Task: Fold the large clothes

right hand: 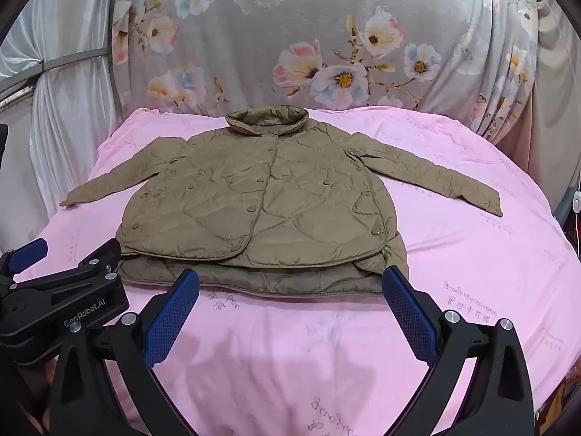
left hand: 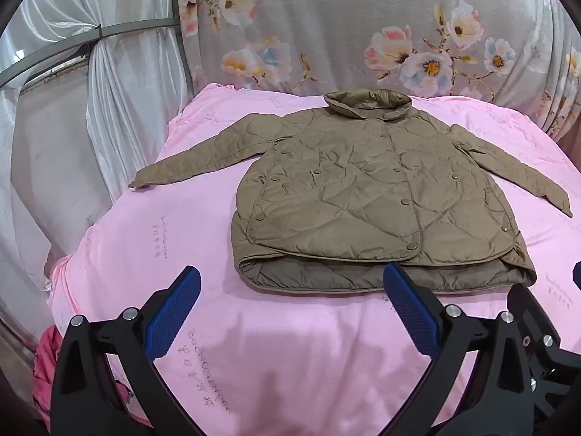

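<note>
Jacket (left hand: pixel 366 189), a brown quilted one, lies front-up and spread in the middle of the pink-covered bed (left hand: pixel 254 345), collar at the far edge and hem near the front edge. Left gripper (left hand: pixel 290 279) and right gripper (right hand: pixel 290 279) hover empty, jaws wide. I judge sleeves come first: pinch each cuff (left hand: pixel 139 181) shallowly and lay it flat across the chest

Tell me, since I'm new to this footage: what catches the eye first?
The olive quilted jacket dominates, spread flat in the middle of the pink bedspread with both sleeves out and its collar toward the floral drape behind. Nearest the camera, the left gripper and the right gripper hover empty before the hem, blue-padded fingers wide apart.
</note>
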